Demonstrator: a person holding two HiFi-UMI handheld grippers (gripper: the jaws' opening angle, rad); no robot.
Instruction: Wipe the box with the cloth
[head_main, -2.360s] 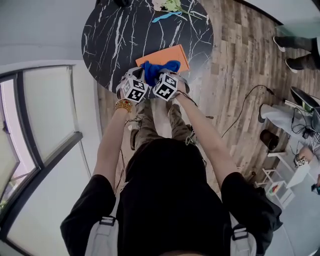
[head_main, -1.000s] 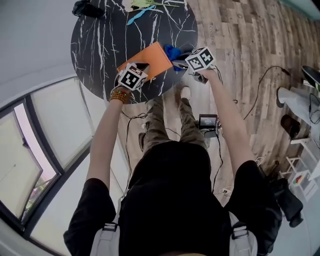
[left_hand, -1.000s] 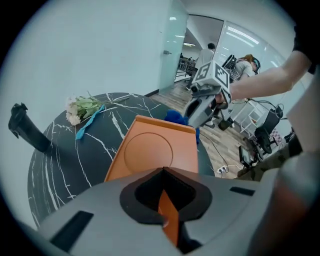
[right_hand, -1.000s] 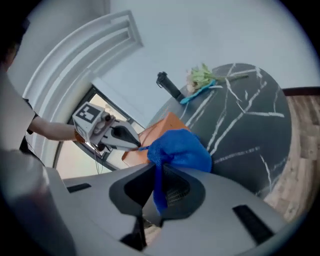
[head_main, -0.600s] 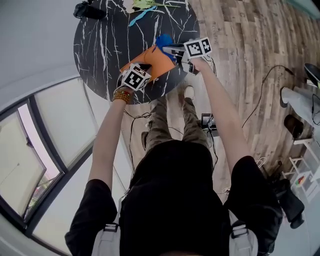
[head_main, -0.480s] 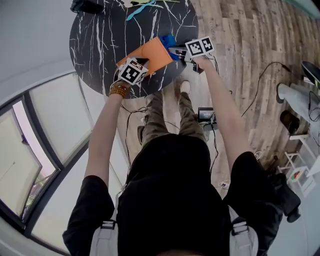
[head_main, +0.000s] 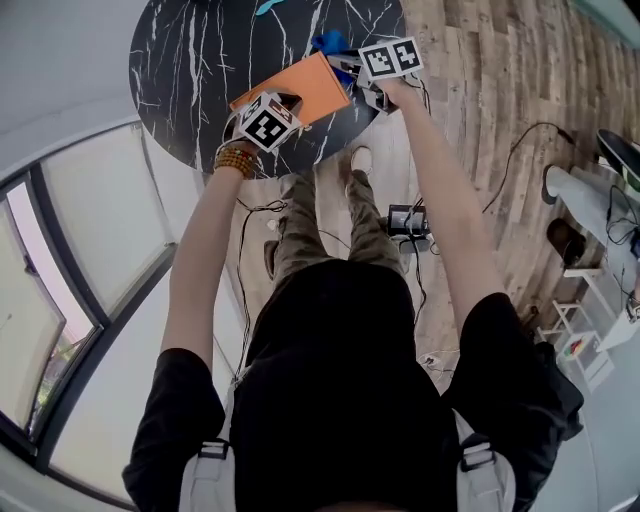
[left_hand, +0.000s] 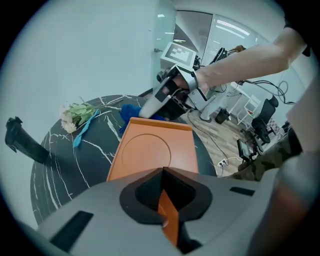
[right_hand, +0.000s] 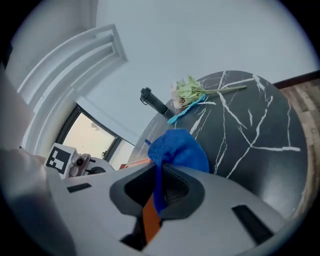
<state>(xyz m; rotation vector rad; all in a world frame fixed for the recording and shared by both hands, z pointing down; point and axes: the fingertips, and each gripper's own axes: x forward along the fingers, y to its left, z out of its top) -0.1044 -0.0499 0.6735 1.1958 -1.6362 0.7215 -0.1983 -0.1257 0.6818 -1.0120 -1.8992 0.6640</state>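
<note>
A flat orange box (head_main: 295, 88) lies on the round black marble table (head_main: 190, 60). My left gripper (head_main: 278, 104) is shut on the box's near edge; in the left gripper view the box (left_hand: 155, 147) stretches away from the closed jaws of my left gripper (left_hand: 162, 172). My right gripper (head_main: 350, 66) is shut on a blue cloth (head_main: 327, 43) at the box's far right corner. In the right gripper view the cloth (right_hand: 177, 149) bulges out of the jaws of my right gripper (right_hand: 157, 172), beside the orange box edge (right_hand: 140, 161). Whether the cloth touches the box is unclear.
A bunch of pale flowers (left_hand: 75, 112) with a light blue ribbon (right_hand: 182, 112) and a black object (left_hand: 25, 142) lie at the table's far side. The table edge (head_main: 330, 135) runs just below the box. Cables (head_main: 500, 175) and a device (head_main: 407, 218) are on the wooden floor.
My right gripper has carried the blue cloth along the box's right side toward its far corner. The left gripper has kept its hold on the near edge.
</note>
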